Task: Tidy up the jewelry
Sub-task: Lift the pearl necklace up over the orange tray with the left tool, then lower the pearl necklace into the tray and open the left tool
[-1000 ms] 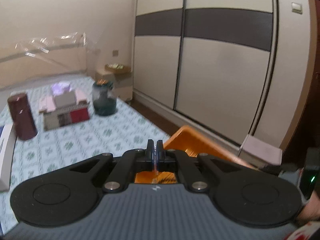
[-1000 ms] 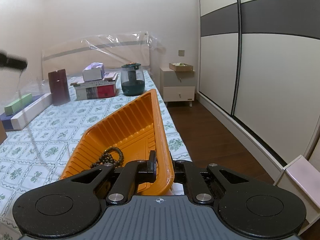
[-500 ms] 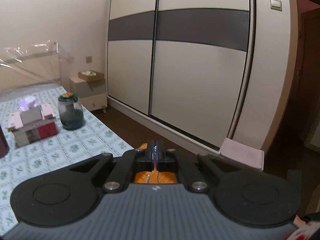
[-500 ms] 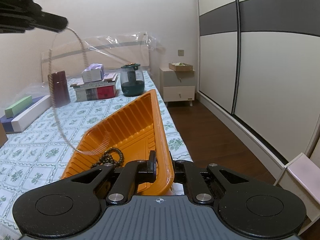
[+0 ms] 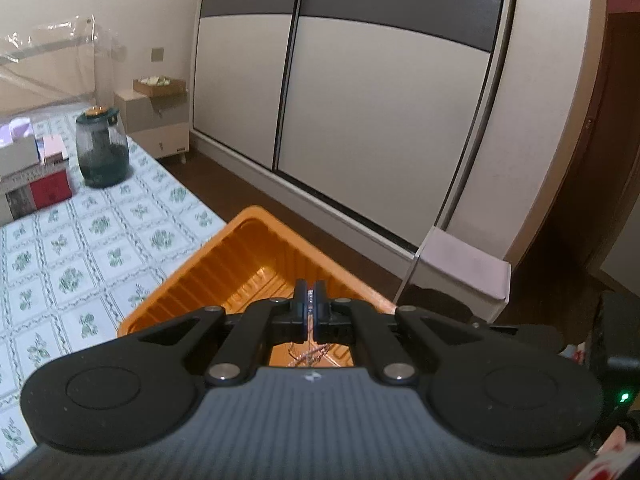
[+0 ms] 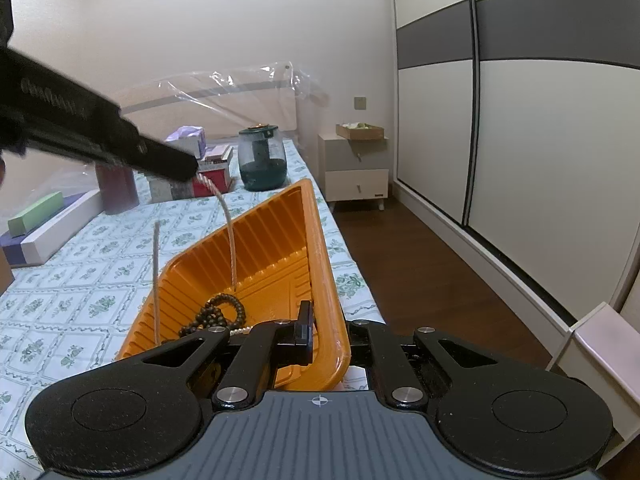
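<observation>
An orange ribbed tray [image 6: 280, 248] lies at the bed's edge, tilted up; my right gripper [image 6: 326, 332] is shut on its near right rim. A dark bead bracelet [image 6: 218, 314] lies inside it. My left gripper [image 6: 188, 170] enters from the upper left, shut on a pale silver necklace [image 6: 229, 236] whose loop hangs down into the tray. In the left wrist view the left gripper [image 5: 310, 298] is shut on the necklace, hovering over the tray [image 5: 240, 264], with chain [image 5: 310, 356] showing below the fingers.
The bed has a green-patterned cover [image 6: 80, 292]. At its far end stand a dark green jar [image 6: 262, 160], stacked boxes [image 6: 212, 168], a maroon cup [image 6: 118, 192] and a long white box [image 6: 44, 228]. A nightstand [image 6: 356, 172] and wardrobe doors [image 6: 520, 120] are at right.
My left gripper has moved down and toward the tray, lowering the necklace so its loop now hangs inside the tray. The right gripper and tray have not moved.
</observation>
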`<control>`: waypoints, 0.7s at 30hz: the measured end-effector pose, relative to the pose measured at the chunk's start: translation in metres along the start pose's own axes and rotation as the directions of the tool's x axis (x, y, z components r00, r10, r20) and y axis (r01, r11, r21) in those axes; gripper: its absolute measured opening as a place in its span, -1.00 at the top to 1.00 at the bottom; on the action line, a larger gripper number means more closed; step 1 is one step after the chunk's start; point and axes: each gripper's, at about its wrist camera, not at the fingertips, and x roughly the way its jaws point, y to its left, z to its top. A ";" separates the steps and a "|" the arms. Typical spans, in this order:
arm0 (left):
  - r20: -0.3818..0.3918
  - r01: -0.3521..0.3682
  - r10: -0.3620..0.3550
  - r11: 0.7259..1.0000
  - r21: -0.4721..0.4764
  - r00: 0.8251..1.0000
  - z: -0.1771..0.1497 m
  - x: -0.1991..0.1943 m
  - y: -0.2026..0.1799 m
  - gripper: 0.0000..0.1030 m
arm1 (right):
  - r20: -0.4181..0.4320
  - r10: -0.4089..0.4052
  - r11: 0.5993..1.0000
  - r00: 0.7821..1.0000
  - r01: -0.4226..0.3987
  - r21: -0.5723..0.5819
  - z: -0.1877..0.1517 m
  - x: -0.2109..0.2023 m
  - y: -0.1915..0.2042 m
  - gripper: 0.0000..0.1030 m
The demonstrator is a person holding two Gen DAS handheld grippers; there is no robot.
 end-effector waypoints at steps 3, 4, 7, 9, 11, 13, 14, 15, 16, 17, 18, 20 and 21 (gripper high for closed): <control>-0.010 -0.003 0.003 1.000 -0.013 1.000 -0.002 0.005 0.004 0.94 | -0.001 -0.001 1.000 1.000 0.001 0.000 0.000 0.000 0.000 0.86; -0.012 -0.005 0.005 1.000 -0.018 1.000 -0.002 0.006 0.006 0.89 | -0.001 -0.001 1.000 1.000 0.001 0.000 0.000 0.001 0.000 0.86; -0.013 -0.018 0.018 1.000 -0.015 1.000 -0.002 0.004 0.009 0.88 | -0.001 -0.001 1.000 1.000 0.001 0.000 0.000 0.001 0.000 0.86; -0.014 -0.027 0.027 0.999 -0.021 1.000 -0.003 0.002 0.013 0.88 | -0.001 -0.002 1.000 1.000 0.002 0.001 0.000 0.001 0.000 0.86; -0.016 -0.049 0.048 0.999 -0.023 0.999 -0.005 0.000 0.017 0.87 | -0.001 -0.001 1.000 1.000 0.001 0.001 0.000 0.001 0.000 0.86; -0.020 -0.075 0.075 0.997 -0.026 0.997 -0.009 -0.004 0.021 0.84 | -0.002 -0.001 1.000 1.000 0.001 0.001 0.000 0.001 0.000 0.86; -0.025 -0.091 0.090 0.995 -0.027 0.996 -0.013 -0.005 0.022 0.82 | -0.002 -0.001 1.000 1.000 0.001 0.000 0.000 0.001 0.000 0.86; -0.029 -0.104 0.104 0.994 -0.030 0.994 -0.015 -0.006 0.024 0.77 | -0.002 -0.001 1.000 1.000 0.001 0.000 -0.001 0.001 0.000 0.86; -0.036 -0.119 0.118 0.992 -0.036 0.992 -0.019 -0.008 0.027 0.74 | -0.002 0.000 1.000 1.000 0.000 0.000 -0.001 0.001 -0.001 0.86; -0.041 -0.131 0.129 0.991 -0.038 0.991 -0.023 -0.009 0.028 0.74 | -0.003 0.000 1.000 1.000 0.000 0.000 -0.001 0.001 -0.001 0.86; -0.049 -0.147 0.145 0.988 -0.039 0.988 -0.027 -0.009 0.031 0.73 | -0.004 0.000 1.000 1.000 0.000 0.001 -0.001 0.001 -0.001 0.86; -0.067 -0.175 0.172 0.984 -0.041 0.983 -0.035 -0.010 0.034 0.73 | -0.006 0.003 1.000 1.000 -0.003 0.006 -0.001 0.002 -0.003 0.86; -0.076 -0.188 0.184 0.981 -0.043 0.980 -0.039 -0.011 0.037 0.73 | -0.008 0.004 1.000 1.000 -0.004 0.009 -0.001 0.002 -0.003 0.86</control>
